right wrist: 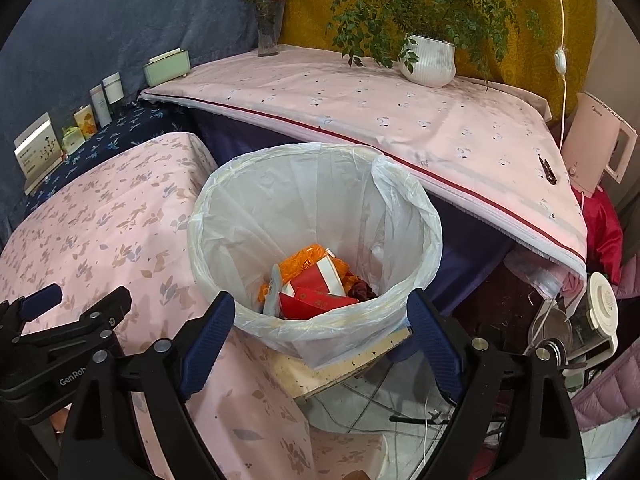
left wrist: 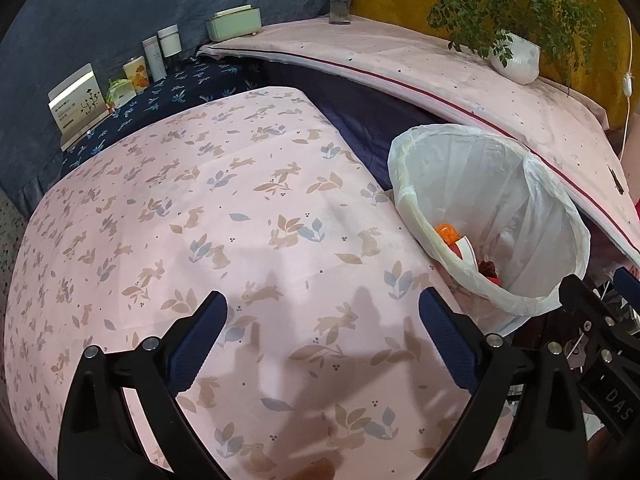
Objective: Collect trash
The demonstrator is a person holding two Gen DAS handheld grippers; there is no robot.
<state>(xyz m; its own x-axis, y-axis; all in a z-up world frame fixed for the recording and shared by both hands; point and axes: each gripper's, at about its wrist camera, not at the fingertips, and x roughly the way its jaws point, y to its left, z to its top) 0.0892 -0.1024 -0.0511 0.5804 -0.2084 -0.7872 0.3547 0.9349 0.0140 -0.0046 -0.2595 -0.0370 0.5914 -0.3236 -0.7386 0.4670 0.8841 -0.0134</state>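
Right wrist view shows the right gripper (right wrist: 320,344) spread empty over the lined bin (right wrist: 316,216), its trash (right wrist: 316,284) dropped; left gripper (left wrist: 324,336) likewise apart, so next comes seeking more litter.

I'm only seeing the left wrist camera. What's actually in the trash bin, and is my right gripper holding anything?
Observer: The right wrist view looks straight into the lined trash bin: red cartons lie on crumpled orange wrap.
Operator: And the right gripper?
Observer: The right gripper is open and empty, with the bin's near rim between its fingers.
Operator: Anything beyond the bin I can't see?
Observer: A pale pink kettle stands at the far right edge of the pink-covered table.
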